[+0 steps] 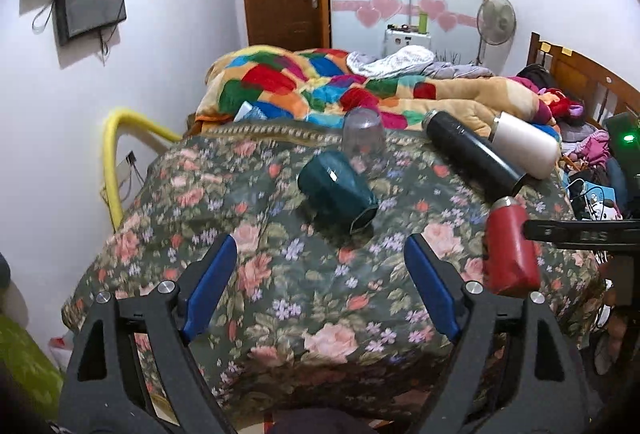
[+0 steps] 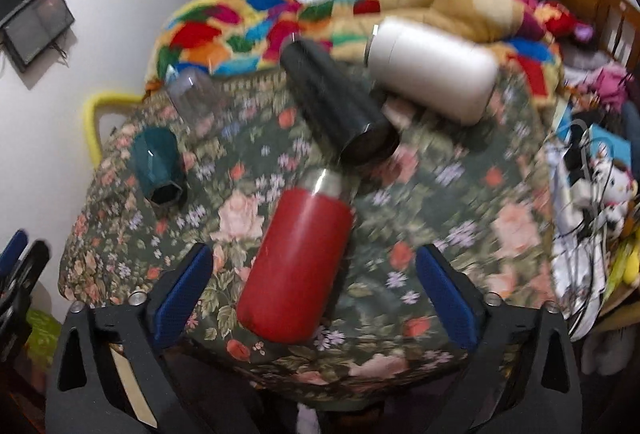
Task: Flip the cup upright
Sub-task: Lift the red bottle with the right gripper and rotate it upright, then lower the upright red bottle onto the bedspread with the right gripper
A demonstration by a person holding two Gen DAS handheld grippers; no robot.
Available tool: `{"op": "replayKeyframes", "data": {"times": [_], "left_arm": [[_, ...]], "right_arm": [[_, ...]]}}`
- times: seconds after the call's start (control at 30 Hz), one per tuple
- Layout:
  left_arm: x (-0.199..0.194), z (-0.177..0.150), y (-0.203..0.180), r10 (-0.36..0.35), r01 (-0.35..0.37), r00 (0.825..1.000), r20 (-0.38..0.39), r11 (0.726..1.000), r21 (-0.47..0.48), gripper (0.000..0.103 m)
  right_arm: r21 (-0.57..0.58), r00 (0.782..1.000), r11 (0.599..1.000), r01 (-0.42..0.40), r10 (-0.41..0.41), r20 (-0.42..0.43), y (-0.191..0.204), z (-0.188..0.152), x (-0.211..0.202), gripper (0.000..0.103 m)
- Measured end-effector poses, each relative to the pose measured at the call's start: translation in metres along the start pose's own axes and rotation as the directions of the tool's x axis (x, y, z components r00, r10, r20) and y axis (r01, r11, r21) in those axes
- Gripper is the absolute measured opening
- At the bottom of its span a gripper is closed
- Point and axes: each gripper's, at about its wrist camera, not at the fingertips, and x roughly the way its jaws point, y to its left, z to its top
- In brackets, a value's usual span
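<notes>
Looked like the approach step: both the left tool (image 1: pixel 320 266) and right tool (image 2: pixel 312 274) were spread wide, holding nothing. The glossy, faceted teal cup (image 1: pixel 336 192) lay on its side on the floral-cloth worktop (image 1: pixel 312 306), just in front of the upside-down clear tumbler (image 1: pixel 363 138) and left of the smooth red flask (image 2: pixel 296 262). Next I'd guess the left one needed to close across that slick body and tip it onto its base.

Left hand-held gripper (image 1: pixel 320 262) and right hand-held gripper (image 2: pixel 314 270), jaws seemingly wide apart, empty.
</notes>
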Motion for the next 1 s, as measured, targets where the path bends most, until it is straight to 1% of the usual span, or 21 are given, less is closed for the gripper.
{"op": "replayKeyframes", "data": {"times": [0.07, 0.1, 0.17, 0.23, 0.33, 0.37, 0.4, 0.5, 0.6, 0.7, 0.87, 1.0], "left_arm": [[0.005, -0.008, 0.003, -0.005, 0.005, 1.000, -0.014, 1.000, -0.008, 0.085], [0.009, -0.011, 0.003, -0.006, 0.006, 1.000, -0.025, 1.000, -0.009, 0.085], [0.015, -0.013, -0.002, -0.010, 0.010, 0.999, -0.035, 1.000, -0.009, 0.085], [0.022, -0.016, -0.004, -0.023, 0.023, 0.999, -0.045, 1.000, -0.008, 0.085], [0.026, -0.017, -0.009, -0.041, 0.041, 0.998, -0.054, 0.999, -0.010, 0.085], [0.028, -0.017, -0.010, -0.047, 0.046, 0.997, -0.057, 0.999, -0.009, 0.085], [0.029, -0.017, -0.012, -0.051, 0.050, 0.997, -0.058, 0.999, -0.006, 0.085], [0.029, -0.015, -0.017, -0.057, 0.058, 0.997, -0.057, 0.998, 0.004, 0.085], [0.027, -0.012, -0.022, -0.063, 0.064, 0.997, -0.052, 0.998, 0.011, 0.085], [0.022, -0.007, -0.027, -0.070, 0.070, 0.997, -0.041, 0.997, 0.017, 0.085], [0.011, 0.001, -0.033, -0.075, 0.076, 0.997, -0.012, 0.997, 0.030, 0.085], [0.004, 0.005, -0.037, -0.078, 0.078, 0.997, 0.008, 0.997, 0.030, 0.085]], "right_arm": [[0.007, 0.999, 1.000, -0.005, 0.005, -0.052, 0.003, 0.001, 0.015, 0.085], [0.010, 0.997, 1.000, -0.009, 0.010, -0.075, 0.004, 0.001, 0.023, 0.083], [0.018, 0.993, 1.000, -0.016, 0.018, -0.115, 0.005, 0.002, 0.036, 0.075], [0.025, 0.988, 0.999, -0.020, 0.024, -0.152, 0.007, 0.002, 0.046, 0.072], [0.031, 0.983, 0.999, -0.016, 0.022, -0.182, 0.008, 0.003, 0.056, 0.070], [0.028, 0.981, 0.999, -0.015, 0.021, -0.193, 0.009, 0.003, 0.060, 0.067], [0.028, 0.980, 0.999, -0.021, 0.026, -0.199, 0.009, 0.004, 0.062, 0.068], [-0.002, 0.983, 1.000, -0.007, 0.007, -0.185, 0.012, 0.005, 0.061, 0.066], [-0.015, 0.983, 1.000, -0.020, 0.017, -0.181, 0.013, 0.003, 0.059, 0.064], [-0.028, 0.988, 0.999, -0.034, 0.029, -0.151, 0.013, 0.003, 0.048, 0.063], [-0.081, 0.999, 0.996, -0.026, 0.022, -0.043, 0.018, 0.006, 0.013, 0.062], [-0.140, 0.998, 0.990, 0.003, 0.005, 0.062, 0.028, 0.014, -0.019, 0.062]]}}
